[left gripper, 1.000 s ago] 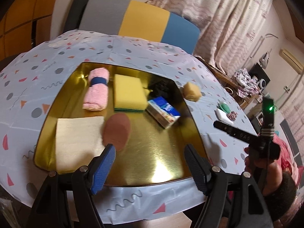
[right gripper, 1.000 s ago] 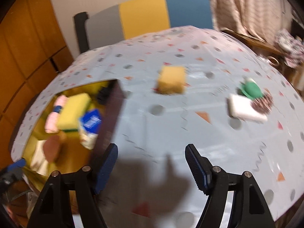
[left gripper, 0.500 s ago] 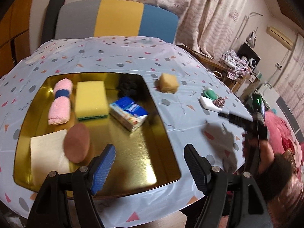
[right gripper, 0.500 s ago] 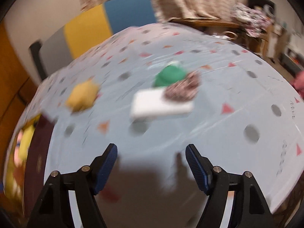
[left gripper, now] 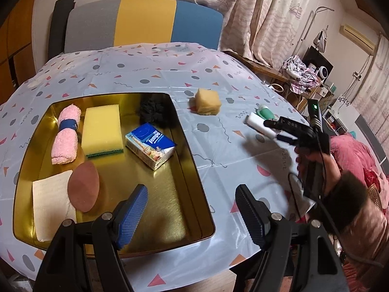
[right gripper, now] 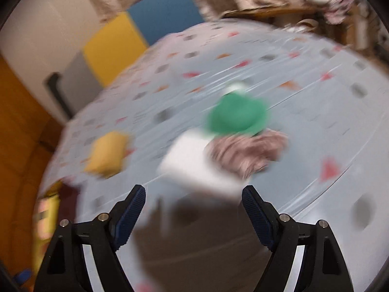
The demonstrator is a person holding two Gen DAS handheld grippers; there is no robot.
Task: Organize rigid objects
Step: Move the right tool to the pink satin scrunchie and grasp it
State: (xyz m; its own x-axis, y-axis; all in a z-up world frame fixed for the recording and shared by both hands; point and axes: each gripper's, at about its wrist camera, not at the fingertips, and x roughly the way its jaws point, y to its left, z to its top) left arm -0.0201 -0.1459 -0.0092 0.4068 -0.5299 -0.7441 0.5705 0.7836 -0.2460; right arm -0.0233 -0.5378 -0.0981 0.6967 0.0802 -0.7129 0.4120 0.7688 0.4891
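Both grippers [left gripper: 190,206] [right gripper: 193,209] have black frames, ribbed blue pads [left gripper: 132,216] and silver screws; a thin black cable [left gripper: 323,170] crosses a dark fuzzy sleeve [left gripper: 350,194].

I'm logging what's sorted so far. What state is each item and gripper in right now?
gold tray: on the table, part filled
tissue pack: in tray, flat
yellow sponge: in tray, flat
pink towel: in tray, rolled, banded
foam cube: on the tablecloth, outside tray
white block: on the tablecloth, unheld
left gripper: open, empty
right gripper: open, jaws just widening, empty
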